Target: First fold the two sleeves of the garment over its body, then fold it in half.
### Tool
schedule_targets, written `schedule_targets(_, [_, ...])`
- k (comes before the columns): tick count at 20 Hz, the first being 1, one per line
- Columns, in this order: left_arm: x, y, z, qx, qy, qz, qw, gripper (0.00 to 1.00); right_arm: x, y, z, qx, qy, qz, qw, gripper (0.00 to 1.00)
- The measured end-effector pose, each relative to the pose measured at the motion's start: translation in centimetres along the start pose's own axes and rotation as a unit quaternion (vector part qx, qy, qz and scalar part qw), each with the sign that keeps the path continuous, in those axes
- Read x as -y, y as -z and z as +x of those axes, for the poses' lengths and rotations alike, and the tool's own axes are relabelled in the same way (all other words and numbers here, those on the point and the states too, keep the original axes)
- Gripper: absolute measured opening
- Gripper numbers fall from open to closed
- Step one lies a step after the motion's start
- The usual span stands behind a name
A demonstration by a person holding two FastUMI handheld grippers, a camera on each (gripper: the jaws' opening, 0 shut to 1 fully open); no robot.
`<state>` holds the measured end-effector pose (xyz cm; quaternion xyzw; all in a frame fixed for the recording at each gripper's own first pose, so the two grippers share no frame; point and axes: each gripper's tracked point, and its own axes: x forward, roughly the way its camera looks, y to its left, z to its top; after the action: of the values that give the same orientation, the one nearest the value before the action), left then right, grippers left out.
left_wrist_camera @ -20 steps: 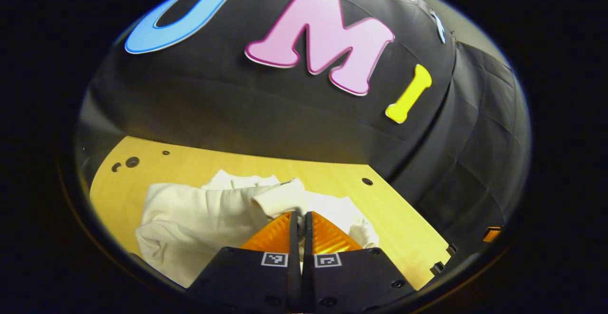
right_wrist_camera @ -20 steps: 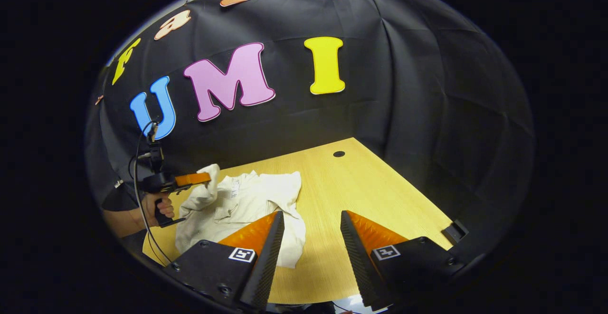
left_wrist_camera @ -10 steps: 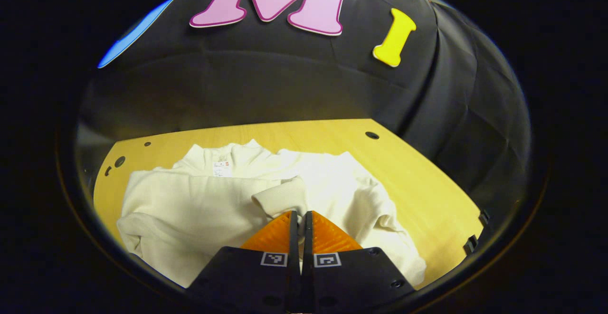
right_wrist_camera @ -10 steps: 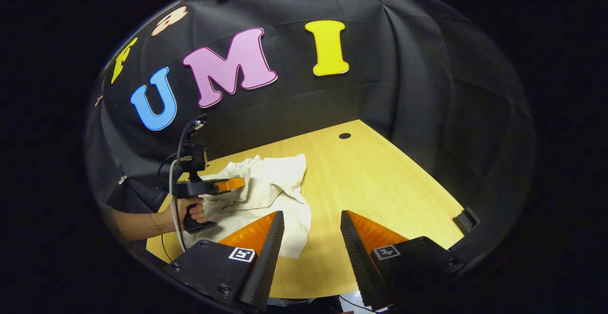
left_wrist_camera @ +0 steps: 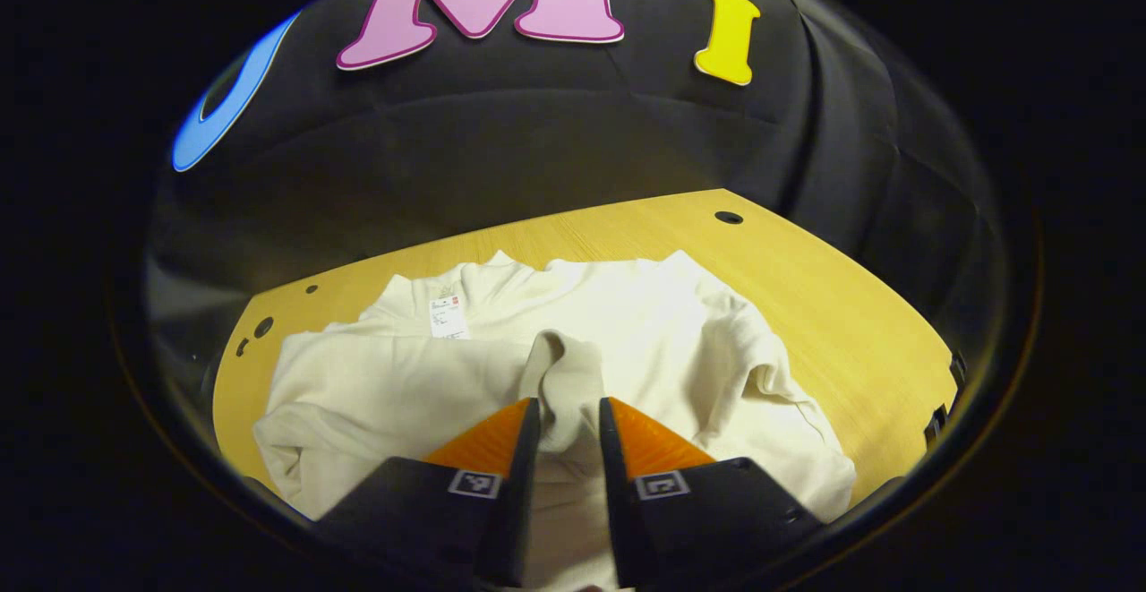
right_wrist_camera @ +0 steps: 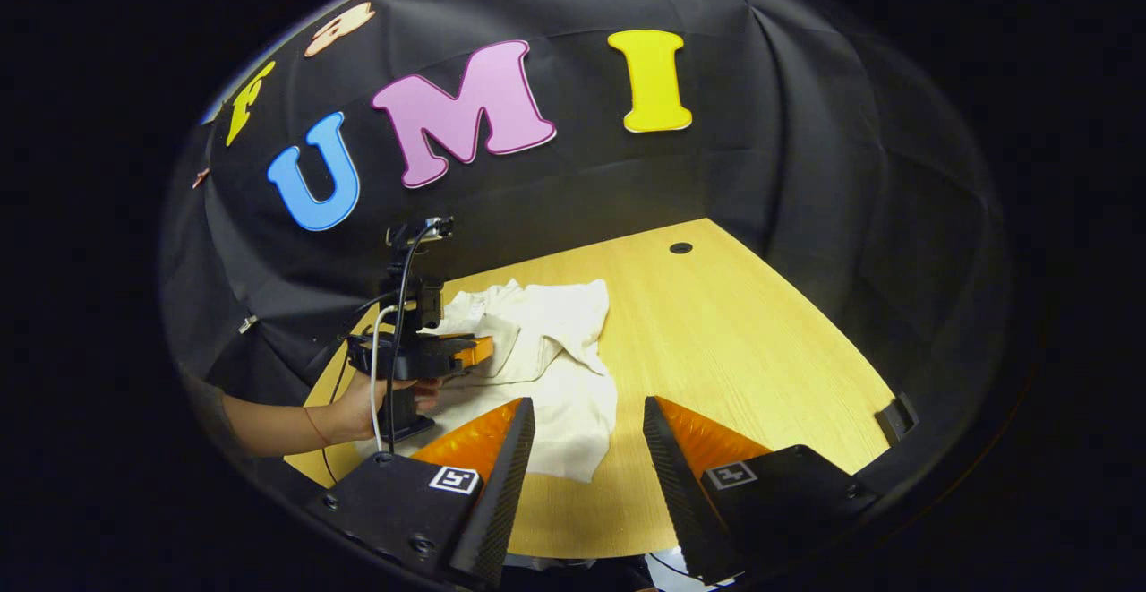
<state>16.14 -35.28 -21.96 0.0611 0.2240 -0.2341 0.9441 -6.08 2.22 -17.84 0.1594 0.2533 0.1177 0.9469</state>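
We have just let our left tongs (left_wrist_camera: pixel 562 413) part: half a second ago they were pinched tight on the cuff of the sleeve (left_wrist_camera: pixel 560 377), and now the fingers stand a little apart with the cuff lying loose between them, so we judge the cloth is released or nearly so. The sleeve lies across the body of the cream garment (left_wrist_camera: pixel 645 341), which is spread on the counter (left_wrist_camera: pixel 833 305) toward its left and far side, collar and label pointing at the far edge. That would mean the first sleeve fold is as good as done. In the right gripper view the left tongs (right_wrist_camera: pixel 479 350) sit low over the garment (right_wrist_camera: pixel 555 368), held by a hand (right_wrist_camera: pixel 358 408) near the counter's left edge (right_wrist_camera: pixel 349 368). Our right tongs (right_wrist_camera: pixel 586 449) are wide open and hold nothing, hovering above the near edge of the counter beside the garment's hem. The other sleeve (left_wrist_camera: pixel 770 386) is bunched and rumpled on the right side of the garment, not yet folded in, so we judge it comes next, then the fold in half. Lifting the left tongs away carelessly could drag the cuff back off the body.
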Motion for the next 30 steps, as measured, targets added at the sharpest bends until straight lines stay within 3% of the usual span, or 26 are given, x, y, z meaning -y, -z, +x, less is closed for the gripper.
schedule_targets(1, [0.0,0.0,-0.9,0.002,0.006,-0.010,1.000,0.61,-0.1,0.3,0.2,-0.005,-0.003,-0.004,1.000,0.76])
schedule_targets(3, [-0.8,0.2,-3.4,0.005,0.011,-0.026,1.000,0.66,-0.4,0.9,0.7,-0.015,-0.007,-0.010,1.000,0.76])
schedule_targets(8, [-5.5,3.5,-10.6,-0.009,-0.007,-0.068,0.998,0.67,-1.2,2.9,2.3,-0.044,-0.016,-0.028,0.998,0.76])
schedule_targets(15, [-12.9,12.7,-17.9,-0.072,-0.085,-0.136,0.984,0.65,-1.1,6.3,4.9,-0.088,-0.018,-0.040,0.995,0.76])
schedule_targets(21, [-15.6,18.2,-18.8,-0.122,-0.111,-0.140,0.976,0.65,-0.2,10.0,7.4,-0.134,-0.003,-0.036,0.990,0.76])
schedule_targets(30, [-17.4,21.5,-18.3,-0.162,-0.137,-0.171,0.962,0.69,1.7,14.0,9.8,-0.194,0.021,-0.009,0.981,0.76])
